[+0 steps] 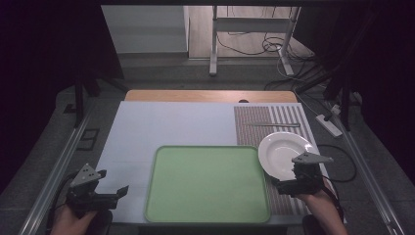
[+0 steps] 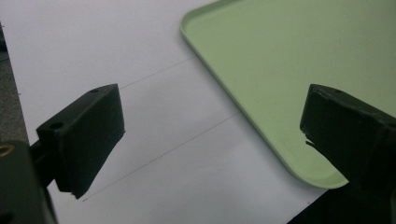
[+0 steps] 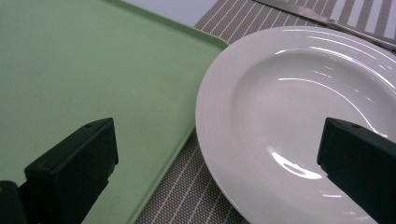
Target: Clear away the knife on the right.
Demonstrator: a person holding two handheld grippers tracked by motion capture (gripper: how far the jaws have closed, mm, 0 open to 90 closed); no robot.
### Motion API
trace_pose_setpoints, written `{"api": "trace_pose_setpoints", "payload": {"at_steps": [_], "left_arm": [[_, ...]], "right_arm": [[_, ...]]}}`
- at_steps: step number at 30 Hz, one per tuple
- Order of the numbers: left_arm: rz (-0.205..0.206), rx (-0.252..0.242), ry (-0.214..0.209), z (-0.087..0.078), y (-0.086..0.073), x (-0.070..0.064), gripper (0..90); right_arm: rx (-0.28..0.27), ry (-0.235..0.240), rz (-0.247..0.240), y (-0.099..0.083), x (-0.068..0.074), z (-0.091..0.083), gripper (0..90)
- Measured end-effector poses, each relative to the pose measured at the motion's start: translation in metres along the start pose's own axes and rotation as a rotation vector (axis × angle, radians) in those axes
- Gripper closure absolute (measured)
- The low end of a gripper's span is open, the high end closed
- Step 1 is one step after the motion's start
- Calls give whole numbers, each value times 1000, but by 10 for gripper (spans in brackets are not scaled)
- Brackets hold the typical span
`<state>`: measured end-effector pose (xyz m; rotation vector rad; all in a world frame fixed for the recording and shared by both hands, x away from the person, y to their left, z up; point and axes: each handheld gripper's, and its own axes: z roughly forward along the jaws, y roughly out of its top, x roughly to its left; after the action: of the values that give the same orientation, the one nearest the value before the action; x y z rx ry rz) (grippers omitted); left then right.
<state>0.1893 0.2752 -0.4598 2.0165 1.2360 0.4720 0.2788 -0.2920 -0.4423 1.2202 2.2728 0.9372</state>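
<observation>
We saw the right gripper (image 1: 293,182) at the near right of the table, held in a hand (image 1: 320,203) coming in from the bottom edge. Its jaws stood spread wide and gripped nothing. In the right gripper view the white plate (image 3: 299,116) lay ahead between the two jaws, with the right jaw over the plate's near side and the left jaw over the green tray (image 3: 93,74). We could not tell whether either jaw touched what lay under it.

The plate (image 1: 284,154) sat empty on a striped placemat (image 1: 271,122) at the right of the table, its left rim reaching over the tray's right edge. A knife (image 1: 274,124) lay flat on the placemat beyond the plate, apart from it.

The tray (image 1: 205,183) lay empty at the centre near edge, on a white sheet (image 1: 166,125) that covered most of the tabletop.

The left gripper (image 1: 110,193) hung at the near left corner, well apart from the plate, pointed toward the tray. Its jaws were also spread, empty. In the left gripper view its jaws framed the white sheet (image 2: 154,140) and the tray's near corner (image 2: 280,70).
</observation>
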Motion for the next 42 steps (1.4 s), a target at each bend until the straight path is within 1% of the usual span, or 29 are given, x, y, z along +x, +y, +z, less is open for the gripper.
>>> {"api": "trace_pose_setpoints", "payload": {"at_steps": [7,8,9,11,13,17,19,20,22,24,27,29,33,36,39,42], "left_arm": [[0,2,0,0,0,0,66],[-1,2,0,0,0,0,66],[-1,2,0,0,0,0,66],[0,2,0,0,0,0,65],[-2,1,0,0,0,0,65],[-2,0,-1,0,0,0,65],[-2,1,-1,0,0,0,65],[-2,1,-1,0,0,0,66],[-3,1,-1,0,0,0,66],[-5,-1,-2,0,0,1,65],[-4,-1,-2,0,0,1,66],[-4,0,-2,0,0,1,65],[-3,0,-1,0,0,0,66],[-3,0,-1,0,0,1,65],[-3,1,-1,0,0,1,66],[-2,1,-1,0,0,0,66]], "right_arm": [[14,23,-2,6,0,10,0],[21,35,-12,8,-1,14,0],[21,35,-12,8,-1,14,0],[35,41,-2,11,-3,19,0],[38,42,0,12,-3,20,0],[43,33,-3,16,-5,26,0],[65,17,8,18,-7,29,0],[70,19,13,19,-8,31,0],[74,17,24,21,-10,34,0],[83,9,20,22,-13,38,0],[87,7,29,24,-18,43,0],[90,3,31,26,-23,47,0],[83,3,33,28,-28,51,0],[63,-1,31,31,-32,55,0],[68,-7,32,34,-38,62,0],[74,-9,25,36,-42,65,0]]}}
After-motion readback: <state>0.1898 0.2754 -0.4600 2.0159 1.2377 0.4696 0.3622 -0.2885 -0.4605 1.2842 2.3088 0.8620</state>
